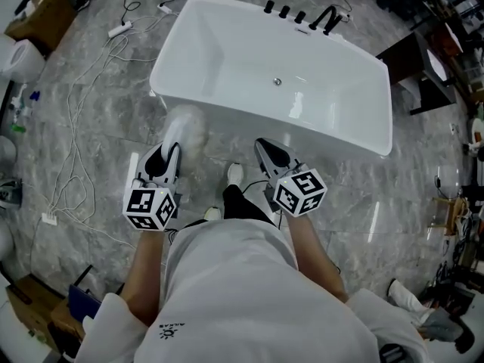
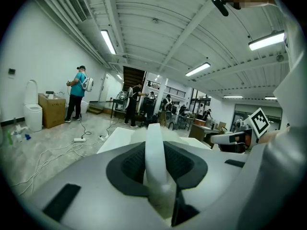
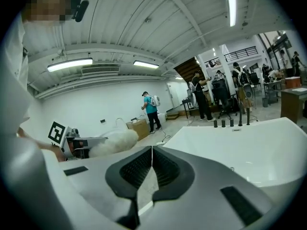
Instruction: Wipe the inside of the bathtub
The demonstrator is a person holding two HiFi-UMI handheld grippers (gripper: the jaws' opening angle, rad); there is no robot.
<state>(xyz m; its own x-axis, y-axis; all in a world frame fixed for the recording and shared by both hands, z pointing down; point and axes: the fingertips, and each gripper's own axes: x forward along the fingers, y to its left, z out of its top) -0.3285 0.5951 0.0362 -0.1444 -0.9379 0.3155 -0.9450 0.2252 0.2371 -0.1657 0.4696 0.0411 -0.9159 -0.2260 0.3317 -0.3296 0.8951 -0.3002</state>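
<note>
The white bathtub (image 1: 333,138) stands on the grey marble floor in front of me, with a drain (image 1: 277,82) in its bottom and black taps (image 1: 318,17) on its far rim. My left gripper (image 1: 173,148) is shut on the flat white handle (image 2: 154,150) of a fluffy white duster (image 1: 187,129), which hangs just outside the tub's near rim. My right gripper (image 1: 262,145) is shut on nothing, its jaws touching (image 3: 151,151), just short of the same rim. The right gripper view shows the duster (image 3: 115,142) at left and the tub (image 3: 249,147) at right.
Cables (image 1: 76,127) and a power strip (image 1: 119,29) lie on the floor left of the tub. A cardboard box (image 1: 41,13) and a toilet (image 1: 19,59) stand at far left, a dark table (image 1: 420,66) at right. People (image 2: 76,94) stand further back.
</note>
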